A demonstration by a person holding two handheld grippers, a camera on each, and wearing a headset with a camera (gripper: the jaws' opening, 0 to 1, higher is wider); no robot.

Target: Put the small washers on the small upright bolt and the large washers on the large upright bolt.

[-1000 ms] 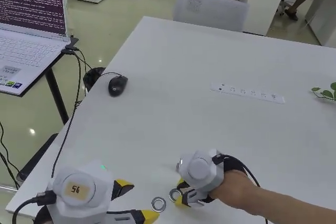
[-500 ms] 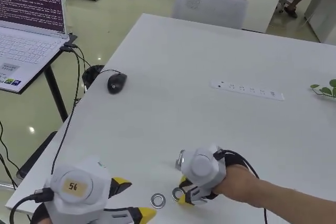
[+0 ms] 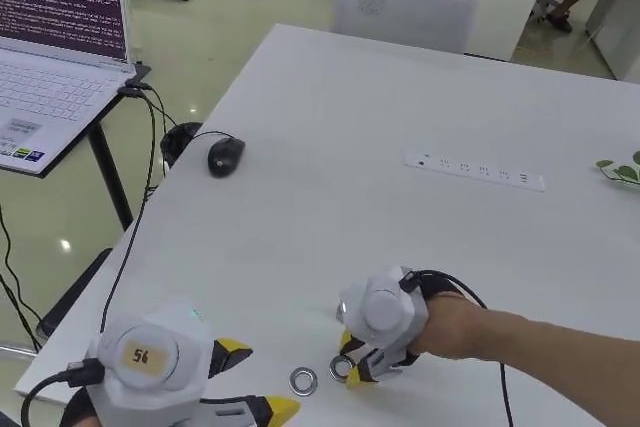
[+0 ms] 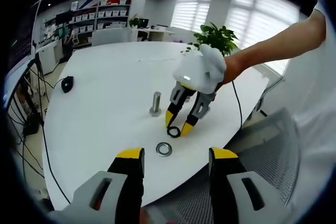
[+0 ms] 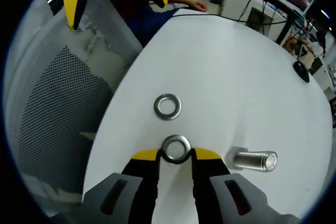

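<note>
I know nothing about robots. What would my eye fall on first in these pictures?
The yellow-tipped right gripper, near the front edge of the white table, pinches a silver metal washer between its jaws. A second silver washer lies flat just beside it, and a short steel bolt stands upright close by. The left gripper hovers open at the table's edge, facing them.

the held washer (image 5: 176, 149) and the bolt (image 5: 252, 160) are shiny metal on a smooth, matt white table (image 5: 236, 77).
</note>
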